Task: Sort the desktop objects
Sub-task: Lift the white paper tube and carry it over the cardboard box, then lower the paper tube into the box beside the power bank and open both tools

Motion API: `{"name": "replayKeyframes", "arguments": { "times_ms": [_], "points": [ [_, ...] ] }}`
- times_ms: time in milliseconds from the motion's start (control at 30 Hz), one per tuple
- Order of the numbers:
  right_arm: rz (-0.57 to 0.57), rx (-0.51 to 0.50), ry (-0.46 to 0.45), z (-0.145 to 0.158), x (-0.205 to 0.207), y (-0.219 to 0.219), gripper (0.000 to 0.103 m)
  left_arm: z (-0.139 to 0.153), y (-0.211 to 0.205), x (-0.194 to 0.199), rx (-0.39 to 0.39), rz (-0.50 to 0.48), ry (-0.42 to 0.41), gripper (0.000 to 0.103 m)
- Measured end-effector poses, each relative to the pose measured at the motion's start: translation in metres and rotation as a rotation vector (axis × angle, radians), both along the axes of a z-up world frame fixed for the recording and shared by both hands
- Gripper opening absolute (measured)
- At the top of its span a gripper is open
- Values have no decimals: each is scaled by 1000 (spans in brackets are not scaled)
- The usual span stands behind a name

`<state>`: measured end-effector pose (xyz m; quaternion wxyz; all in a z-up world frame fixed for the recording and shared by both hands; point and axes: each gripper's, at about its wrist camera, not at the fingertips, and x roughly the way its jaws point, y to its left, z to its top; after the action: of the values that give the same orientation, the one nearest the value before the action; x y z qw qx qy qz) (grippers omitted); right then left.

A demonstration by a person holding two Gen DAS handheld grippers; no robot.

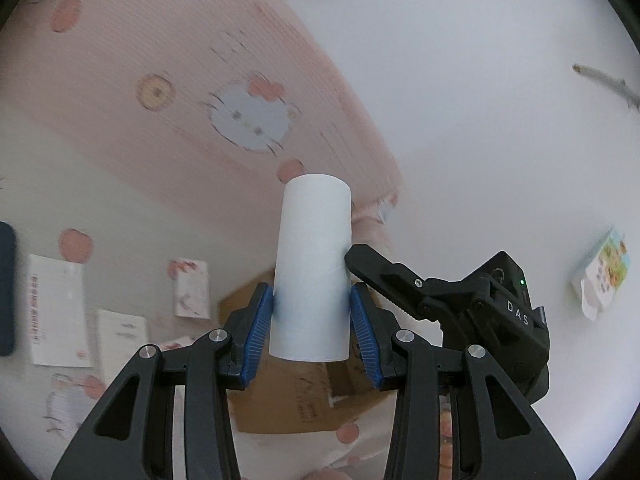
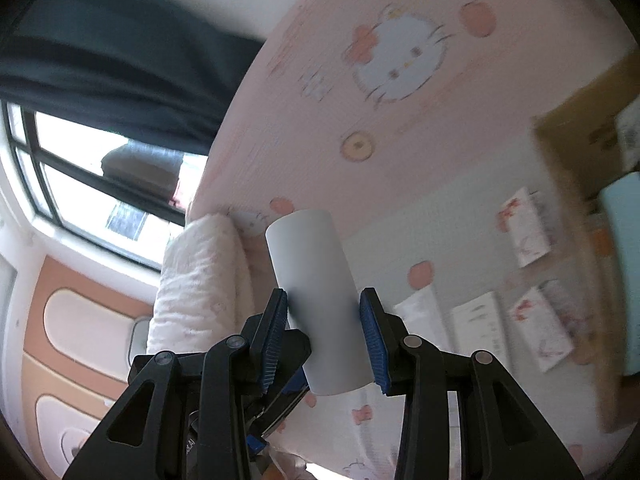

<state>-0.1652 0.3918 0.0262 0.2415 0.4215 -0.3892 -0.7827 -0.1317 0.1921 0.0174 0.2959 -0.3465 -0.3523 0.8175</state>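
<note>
Rolls of white paper filled both claws. Left wrist view: the left claw (image 1: 312, 320) clamped a white roll (image 1: 312, 268), with the right claw (image 1: 460, 300) just beside it and a cardboard box (image 1: 288, 396) beneath. Right wrist view: the right claw (image 2: 324, 336) clenched another white roll (image 2: 316, 300); only here appeared a window (image 2: 80, 168) and folded towel (image 2: 196, 280).

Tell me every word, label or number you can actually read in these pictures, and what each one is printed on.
"DAS": white letters on the black body of the other hand-held gripper, seen from the left wrist.
Cardboard box: dark print, too blurred to read.
Paper packets on the bedding: red print, too blurred.
White tube: no text.
Right wrist view: nothing readable.
</note>
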Motion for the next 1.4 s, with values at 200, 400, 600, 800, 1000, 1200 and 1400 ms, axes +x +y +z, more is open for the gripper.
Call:
{"name": "replayKeyframes", "arguments": {
  "times_ms": [200,400,600,800,1000,1200,1400],
  "points": [
    [-58,-24,-28,-1,7,65,35,-1,64,-9,-26,-94,-19,44],
    [-109,25,-46,-2,15,120,36,-13,118,-14,-39,-172,-54,44],
    [-106,60,-91,-9,13,156,37,-25,152,-17,-62,-214,-88,44],
    [-79,108,-162,-25,7,168,38,-44,169,-19,-103,-227,-164,44],
    [-24,121,-213,-50,4,167,40,-56,173,-12,-179,-226,-187,44],
    [-6,101,-253,-71,2,167,40,-60,180,-7,-263,-228,-191,44],
    [13,99,-263,-78,-1,167,41,-55,187,-2,-343,-205,-175,44]
  ]
}}
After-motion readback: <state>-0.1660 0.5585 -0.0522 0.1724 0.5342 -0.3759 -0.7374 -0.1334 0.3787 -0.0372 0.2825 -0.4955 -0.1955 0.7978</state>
